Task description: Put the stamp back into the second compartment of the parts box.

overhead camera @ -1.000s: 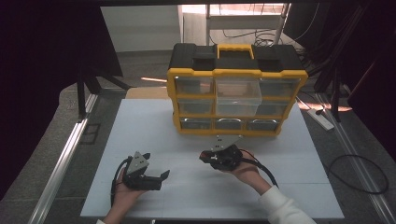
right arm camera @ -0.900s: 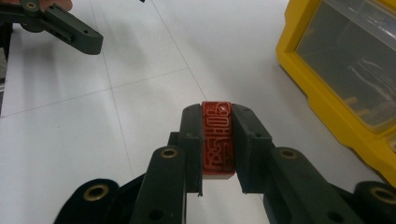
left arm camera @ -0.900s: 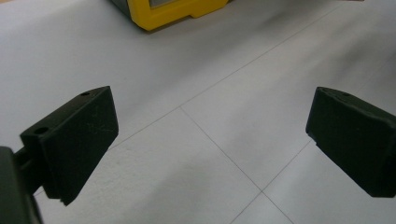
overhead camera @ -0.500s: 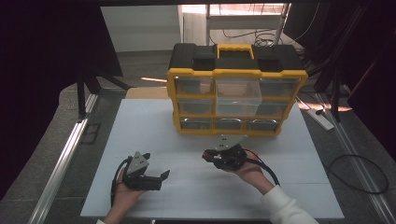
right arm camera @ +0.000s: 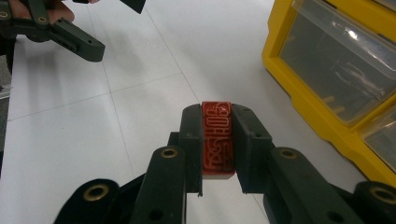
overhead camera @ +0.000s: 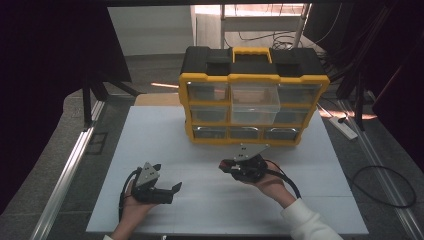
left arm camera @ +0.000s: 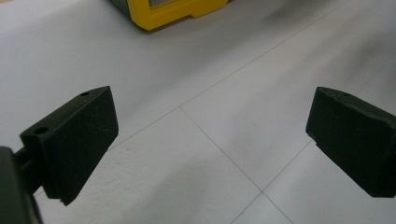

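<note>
White bench (overhead camera: 150, 130), seamed in panels, dark room around it. Yellow-and-black drawer cabinet (overhead camera: 252, 102) stands at the far side, clear drawers facing you. Your right tool (right arm camera: 217, 140) is clamped narrow on a red carved block (right arm camera: 216, 137), held just above the bench in front of the cabinet. Your left tool (left arm camera: 210, 140) gapes wide, holding nothing, low over the bench near its front-left.

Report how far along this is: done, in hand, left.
Done: right gripper has picked up a red carved block. In hand: it is clamped between the jaws above the white table. Left: placing it, perhaps in the yellow drawer organizer; left gripper open, idle.
</note>
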Tool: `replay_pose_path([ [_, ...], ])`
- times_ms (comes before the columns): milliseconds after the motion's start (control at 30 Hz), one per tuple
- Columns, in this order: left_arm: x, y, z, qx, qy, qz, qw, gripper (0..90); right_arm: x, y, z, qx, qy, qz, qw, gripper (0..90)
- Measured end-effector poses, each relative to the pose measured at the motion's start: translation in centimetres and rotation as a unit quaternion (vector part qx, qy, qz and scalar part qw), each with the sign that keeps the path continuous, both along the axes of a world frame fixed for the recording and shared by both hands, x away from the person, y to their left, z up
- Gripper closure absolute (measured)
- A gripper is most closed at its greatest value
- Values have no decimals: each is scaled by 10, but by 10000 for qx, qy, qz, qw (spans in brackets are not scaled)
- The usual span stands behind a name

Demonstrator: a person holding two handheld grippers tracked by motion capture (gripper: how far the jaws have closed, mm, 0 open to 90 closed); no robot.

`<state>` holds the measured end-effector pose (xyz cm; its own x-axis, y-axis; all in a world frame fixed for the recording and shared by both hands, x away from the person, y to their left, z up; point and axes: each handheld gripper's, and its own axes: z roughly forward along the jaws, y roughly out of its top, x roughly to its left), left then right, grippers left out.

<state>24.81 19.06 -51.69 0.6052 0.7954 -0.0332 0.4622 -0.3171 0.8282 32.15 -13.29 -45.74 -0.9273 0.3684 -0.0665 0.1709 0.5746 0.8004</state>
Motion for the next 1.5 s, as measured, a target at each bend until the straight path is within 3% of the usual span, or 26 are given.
replay_pose_path([
  [600,0,-1,0,-1,-4,2,10000,24,-3,-10,7,116,-39,-97,9999,750],
  [1500,3,-3,0,12,-12,-23,10000,24,-10,-29,29,534,-211,-270,9980,750],
])
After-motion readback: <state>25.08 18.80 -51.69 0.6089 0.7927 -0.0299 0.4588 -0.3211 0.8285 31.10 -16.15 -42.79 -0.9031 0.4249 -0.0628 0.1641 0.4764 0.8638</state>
